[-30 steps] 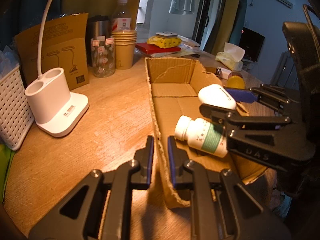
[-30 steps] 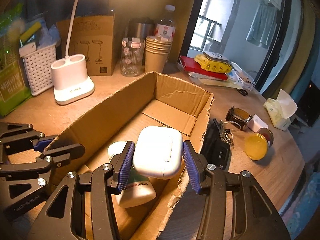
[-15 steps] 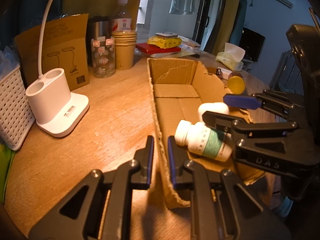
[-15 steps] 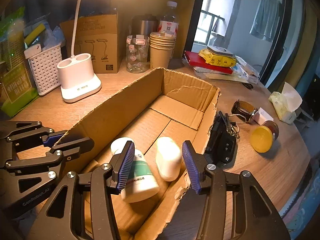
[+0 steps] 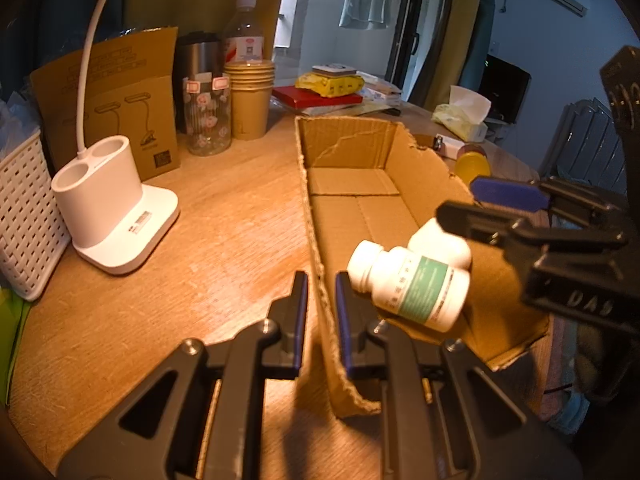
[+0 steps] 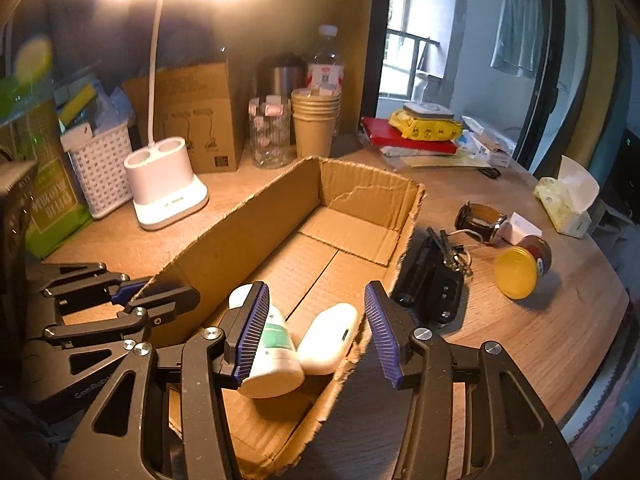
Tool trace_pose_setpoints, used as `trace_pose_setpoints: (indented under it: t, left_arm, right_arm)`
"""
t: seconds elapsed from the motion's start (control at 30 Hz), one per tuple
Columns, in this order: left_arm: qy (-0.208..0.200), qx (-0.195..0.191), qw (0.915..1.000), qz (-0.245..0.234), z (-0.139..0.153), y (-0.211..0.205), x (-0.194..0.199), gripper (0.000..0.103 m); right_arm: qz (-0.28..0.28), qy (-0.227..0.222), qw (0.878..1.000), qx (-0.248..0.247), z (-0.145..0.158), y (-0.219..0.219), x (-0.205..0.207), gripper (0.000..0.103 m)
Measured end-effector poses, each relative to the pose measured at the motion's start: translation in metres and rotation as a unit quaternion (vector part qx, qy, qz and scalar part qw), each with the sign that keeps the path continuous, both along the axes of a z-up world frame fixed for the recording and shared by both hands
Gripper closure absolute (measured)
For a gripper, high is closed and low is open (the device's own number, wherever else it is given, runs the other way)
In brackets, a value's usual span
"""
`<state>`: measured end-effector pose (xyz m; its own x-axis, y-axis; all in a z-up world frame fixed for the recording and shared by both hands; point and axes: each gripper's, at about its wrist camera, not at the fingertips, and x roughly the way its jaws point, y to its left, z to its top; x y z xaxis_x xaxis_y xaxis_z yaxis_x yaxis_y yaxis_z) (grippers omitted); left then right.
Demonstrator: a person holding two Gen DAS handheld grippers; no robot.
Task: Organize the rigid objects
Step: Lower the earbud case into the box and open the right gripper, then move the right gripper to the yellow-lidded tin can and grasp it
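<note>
1. My left claw (image 5: 321, 316) is pinching the near side wall of the cardboard box (image 5: 352, 192), one pad outside and one inside. I judge its job is to keep the box from sliding on the wooden bench (image 5: 224, 216); the grip should be firm but not crushing, since the wall is thin corrugated board with a ragged, torn top edge.
2. My right claw (image 6: 316, 334) is spread and empty, above the near end of the box. The earbuds case (image 6: 328, 338) lies on the box floor below and between its pads, touching neither.
3. The pill bottle (image 6: 266, 348) lies on its side in the same near end, against the earbuds case. Both are in the box.
4. Step in hand, as I judge it: clear the right claw upward without catching the torn right wall, then go for the next loose item.
5. Candidates outside the box, on the bench to its right: the car key with key ring (image 6: 434, 276) just beside the wall, the yellow-lidded jar (image 6: 522, 266) on its side, and the leather-strapped watch (image 6: 478, 220).
6. Handling notes:
   - Earbuds case: smooth, rounded, glossy white plastic; slips easily.
   - Pill bottle: white plastic cylinder, green paper label; may roll.
   - Jar: round, so approach across its axis.
   - Key: flat, black, with loose metal keys trailing.
</note>
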<state>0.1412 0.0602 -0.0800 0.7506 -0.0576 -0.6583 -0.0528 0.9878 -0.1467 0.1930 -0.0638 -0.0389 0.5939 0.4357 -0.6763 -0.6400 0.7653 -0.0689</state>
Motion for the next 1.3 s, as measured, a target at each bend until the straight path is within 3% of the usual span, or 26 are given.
trace_pose_setpoints:
  t: [0.8,1.3]
  left_arm:
    - [0.000,0.000,1.0000,0.000,0.000,0.000,0.000,0.088]
    - [0.000,0.000,1.0000,0.000,0.000,0.000,0.000,0.088]
  right_arm:
    - [-0.075,-0.016,0.996,0.045,0.018,-0.061,0.024,0.050]
    - [-0.136,-0.026,0.990,0.035,0.008,-0.096,0.060,0.038]
